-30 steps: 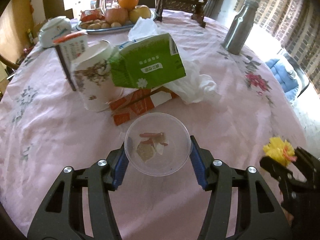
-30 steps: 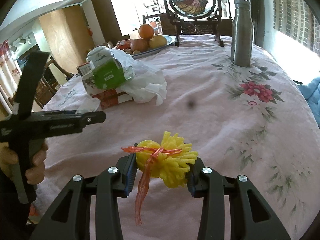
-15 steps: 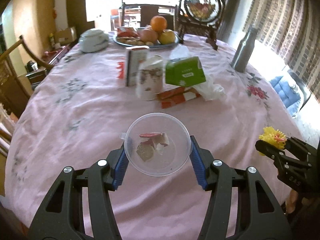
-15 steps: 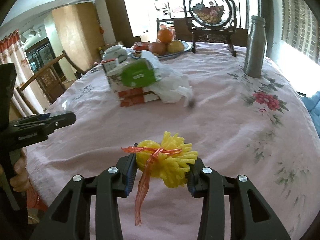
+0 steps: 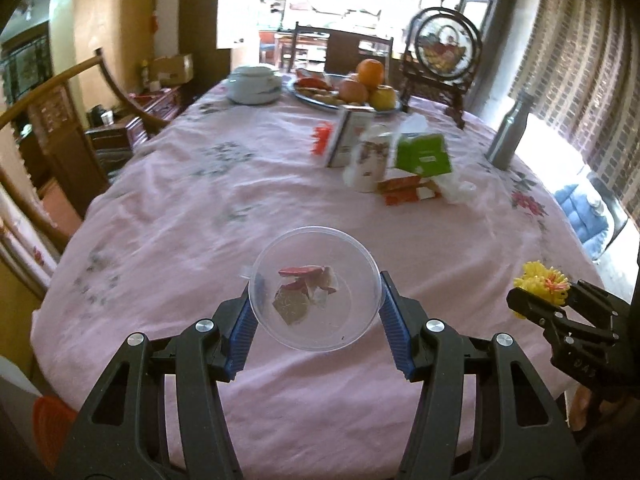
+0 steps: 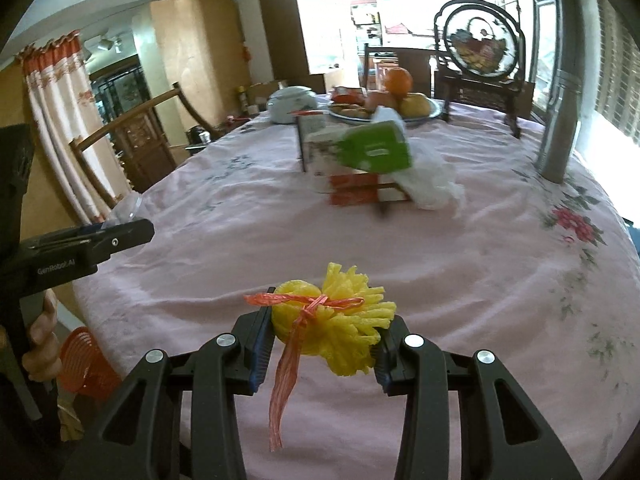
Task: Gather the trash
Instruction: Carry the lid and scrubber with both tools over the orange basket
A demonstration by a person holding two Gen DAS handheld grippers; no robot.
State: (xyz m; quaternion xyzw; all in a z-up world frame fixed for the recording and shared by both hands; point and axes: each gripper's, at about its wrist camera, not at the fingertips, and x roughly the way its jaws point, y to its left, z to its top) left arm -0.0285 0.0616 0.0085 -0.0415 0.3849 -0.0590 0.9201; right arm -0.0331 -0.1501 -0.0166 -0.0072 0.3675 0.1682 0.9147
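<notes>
Though half cut off, orange basket (image 6: pixel 86 364) below table edge (image 6: pixel 120 320)

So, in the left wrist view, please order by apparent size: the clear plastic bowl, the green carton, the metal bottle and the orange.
1. clear plastic bowl, though it is nearest the camera, which enlarges it.
2. green carton and metal bottle: look alike in area, not ranked.
3. orange, smallest and farthest.

Both wrist cams face table (image 5: pixel 208 216) (shared), close.
</notes>
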